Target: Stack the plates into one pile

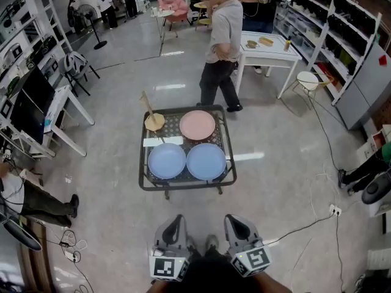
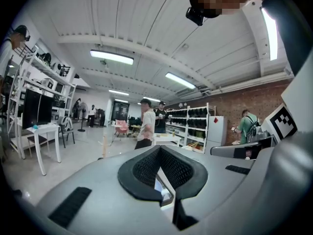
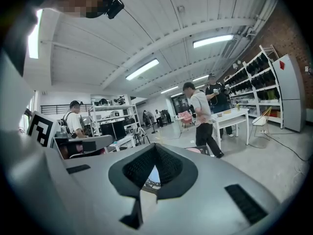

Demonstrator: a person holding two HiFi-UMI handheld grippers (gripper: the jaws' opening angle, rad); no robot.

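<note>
A: Where are the plates?
B: The left light-blue round plate (image 1: pixel 167 160) and the right light-blue round plate (image 1: pixel 206 161) sit side by side along the near rim of the black wire-mesh worktop (image 1: pixel 183 185). The pink round plate (image 1: pixel 197 125) lies behind them, by the far rim.
A: And the fingers?
B: On the left gripper (image 1: pixel 177 221) and the right gripper (image 1: pixel 235 220) they are closed tight and empty, well short of that rim, over open floor (image 1: pixel 275 182).

Bare floor (image 1: pixel 201 215) open up to worktop (image 1: pixel 231 163) near edge. Plates (image 1: pixel 167 160) lying flat, low; tilted wooden stick (image 1: pixel 148 107) far-left (person (image 1: pixel 223 35) close behind far edge).
</note>
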